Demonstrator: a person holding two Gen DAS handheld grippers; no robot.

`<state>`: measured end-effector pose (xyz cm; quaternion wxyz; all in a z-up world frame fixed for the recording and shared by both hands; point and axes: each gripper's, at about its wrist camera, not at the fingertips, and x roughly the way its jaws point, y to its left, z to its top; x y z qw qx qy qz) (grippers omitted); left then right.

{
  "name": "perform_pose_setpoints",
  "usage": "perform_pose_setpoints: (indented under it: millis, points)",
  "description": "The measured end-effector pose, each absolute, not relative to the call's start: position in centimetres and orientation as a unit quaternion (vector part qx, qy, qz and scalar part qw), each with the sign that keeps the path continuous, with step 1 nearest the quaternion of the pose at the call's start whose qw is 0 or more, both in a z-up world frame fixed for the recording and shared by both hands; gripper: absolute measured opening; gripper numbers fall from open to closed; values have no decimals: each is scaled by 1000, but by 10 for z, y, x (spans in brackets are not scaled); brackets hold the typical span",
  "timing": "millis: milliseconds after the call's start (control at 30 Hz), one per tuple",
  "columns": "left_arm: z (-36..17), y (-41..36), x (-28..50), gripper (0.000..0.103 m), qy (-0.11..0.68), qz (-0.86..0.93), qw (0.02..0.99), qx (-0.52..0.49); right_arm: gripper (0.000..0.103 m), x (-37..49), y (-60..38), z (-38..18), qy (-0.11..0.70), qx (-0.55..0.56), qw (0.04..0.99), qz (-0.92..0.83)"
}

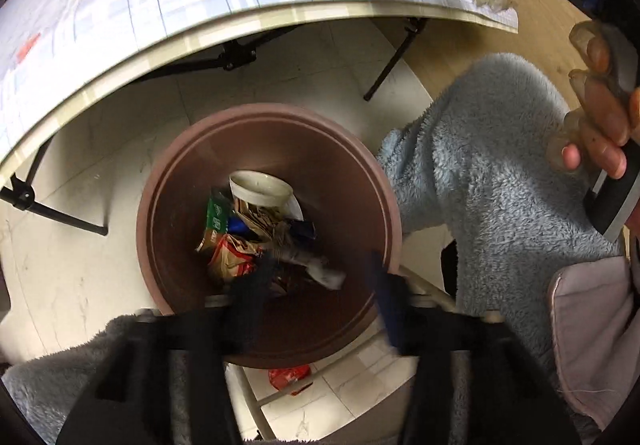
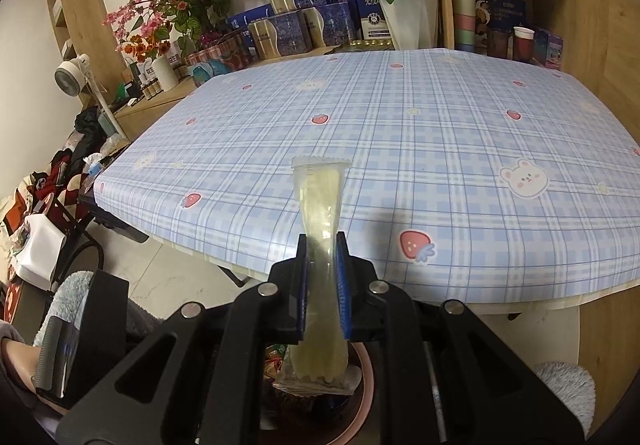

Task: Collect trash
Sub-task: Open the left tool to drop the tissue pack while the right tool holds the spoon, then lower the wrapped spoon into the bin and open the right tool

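Note:
I look straight down into a brown round trash bin [image 1: 192,173] that stands on the floor. Inside lie a white paper cup [image 1: 262,187], a green packet [image 1: 216,215] and crumpled brown wrappers [image 1: 232,261]. My left gripper [image 1: 318,281] hangs over the bin's near side, open, with nothing pressed between its dark fingers [image 1: 250,285]. My right gripper [image 2: 322,245] is shut on a long clear yellowish wrapper [image 2: 320,197] that sticks up over the table's near edge. The wrapper's lower end hangs above the bin's rim [image 2: 362,385].
A table with a blue plaid cloth [image 2: 440,133] stands just beyond the bin on black folding legs [image 1: 236,57]. A red wrapper [image 1: 290,379] lies on the pale floor beside the bin. A fluffy blue sleeve [image 1: 480,173] is at the right. Shelves with boxes and flowers [image 2: 304,17] stand behind.

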<state>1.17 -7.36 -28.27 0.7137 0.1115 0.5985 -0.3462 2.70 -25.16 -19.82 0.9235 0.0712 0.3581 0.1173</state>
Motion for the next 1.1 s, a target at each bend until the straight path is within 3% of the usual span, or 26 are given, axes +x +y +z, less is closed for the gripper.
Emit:
perform_pose_setpoints:
  millis: [367, 767, 1100]
  points:
    - [-225, -3, 27, 93, 490, -222, 842, -33, 16, 21, -236, -211, 374, 56, 916, 130]
    - [-178, 61, 17, 97, 357, -104, 923, -102, 16, 12, -178, -240, 415, -15, 891, 185]
    - [-190, 84, 28, 97, 379, -56, 913, -142, 16, 10, -136, -274, 467, -79, 849, 235]
